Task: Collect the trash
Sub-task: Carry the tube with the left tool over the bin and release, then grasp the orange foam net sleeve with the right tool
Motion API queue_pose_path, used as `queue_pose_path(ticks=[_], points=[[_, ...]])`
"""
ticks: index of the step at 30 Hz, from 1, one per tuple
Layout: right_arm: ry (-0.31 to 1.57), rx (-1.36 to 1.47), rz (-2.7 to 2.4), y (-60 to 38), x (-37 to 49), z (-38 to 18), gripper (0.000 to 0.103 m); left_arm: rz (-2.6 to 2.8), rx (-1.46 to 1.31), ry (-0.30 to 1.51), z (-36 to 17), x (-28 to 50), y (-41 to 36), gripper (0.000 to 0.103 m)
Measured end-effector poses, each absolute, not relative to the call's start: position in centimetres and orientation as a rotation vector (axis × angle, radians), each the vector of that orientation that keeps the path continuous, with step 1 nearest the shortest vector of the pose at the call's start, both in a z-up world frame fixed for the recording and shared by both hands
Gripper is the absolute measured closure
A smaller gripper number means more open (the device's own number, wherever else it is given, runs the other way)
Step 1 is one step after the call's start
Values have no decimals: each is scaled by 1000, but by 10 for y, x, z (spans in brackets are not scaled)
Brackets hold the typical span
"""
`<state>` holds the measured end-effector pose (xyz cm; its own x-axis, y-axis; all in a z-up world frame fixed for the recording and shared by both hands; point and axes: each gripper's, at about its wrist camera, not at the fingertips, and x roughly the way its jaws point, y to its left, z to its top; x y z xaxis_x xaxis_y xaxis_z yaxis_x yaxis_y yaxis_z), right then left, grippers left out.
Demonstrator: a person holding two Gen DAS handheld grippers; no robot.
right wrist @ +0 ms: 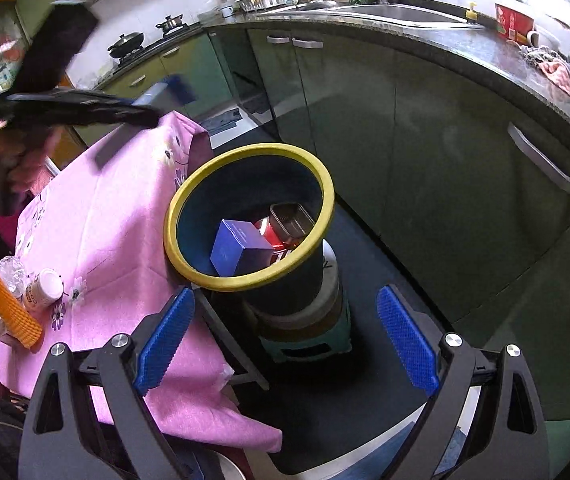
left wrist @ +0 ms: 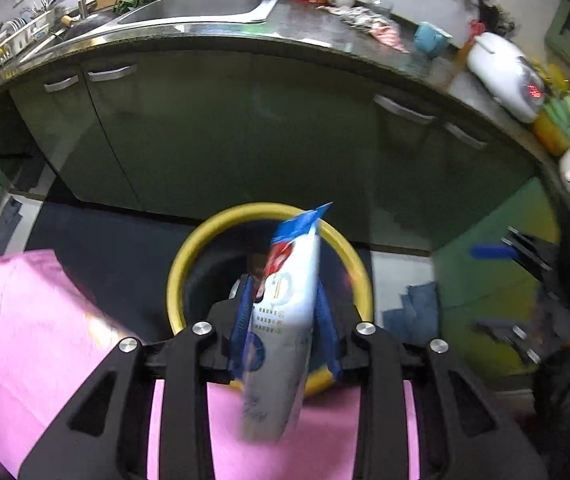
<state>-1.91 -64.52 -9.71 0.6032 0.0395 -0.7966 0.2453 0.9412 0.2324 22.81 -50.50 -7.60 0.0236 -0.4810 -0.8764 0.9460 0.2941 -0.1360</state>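
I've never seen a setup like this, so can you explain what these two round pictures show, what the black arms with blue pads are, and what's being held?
No robot here: a person holds a two-finger gripper in each hand, and a fisheye camera on each looks along its fingers.

The left camera shows the left gripper with a white and blue packet between its blue pads, above a yellow-rimmed bin.

The right camera shows the right gripper open and empty, with the same bin holding a blue box and a tin. The pink-clothed table beside it carries a small bottle. The blurred black tool at upper left is the left gripper.
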Motion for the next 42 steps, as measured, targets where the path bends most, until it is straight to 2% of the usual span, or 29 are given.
queue_pose_path(ticks=[1, 3, 6, 8, 11, 12, 13, 18, 23, 26, 30, 42], points=[[920, 338, -120, -645, -19, -97, 11, -1189, 590, 1011, -81, 234, -513, 55], [918, 341, -113, -644, -21, -97, 11, -1143, 586, 994, -88, 244, -520, 42], [921, 343, -105, -641, -22, -97, 11, -1120, 561, 986, -80, 250, -517, 42], [923, 343, -92, -636, -20, -97, 11, -1113, 523, 967, -62, 251, -502, 36], [924, 332, -51, -621, -13, -94, 11, -1081, 461, 891, -23, 244, -468, 20], [920, 327, -33, -614, -11, -92, 11, -1063, 421, 857, -5, 240, -450, 11], [915, 319, -5, -604, -8, -90, 11, -1052, 389, 837, 7, 236, -437, 9], [884, 281, 171, -540, 12, -81, 11, -912, 253, 730, 56, 210, -340, 7], [833, 203, 425, -446, 27, -67, 11, -688, 223, 633, 67, 181, -238, 7], [816, 151, 570, -388, 33, -65, 11, -567, 190, 607, 61, 160, -179, 7], [811, 75, 626, -328, 47, -73, 11, -467, 132, 658, 40, 138, -116, 7], [829, 28, 601, -267, 75, -95, 12, -287, -38, 685, -7, 77, -9, 7]])
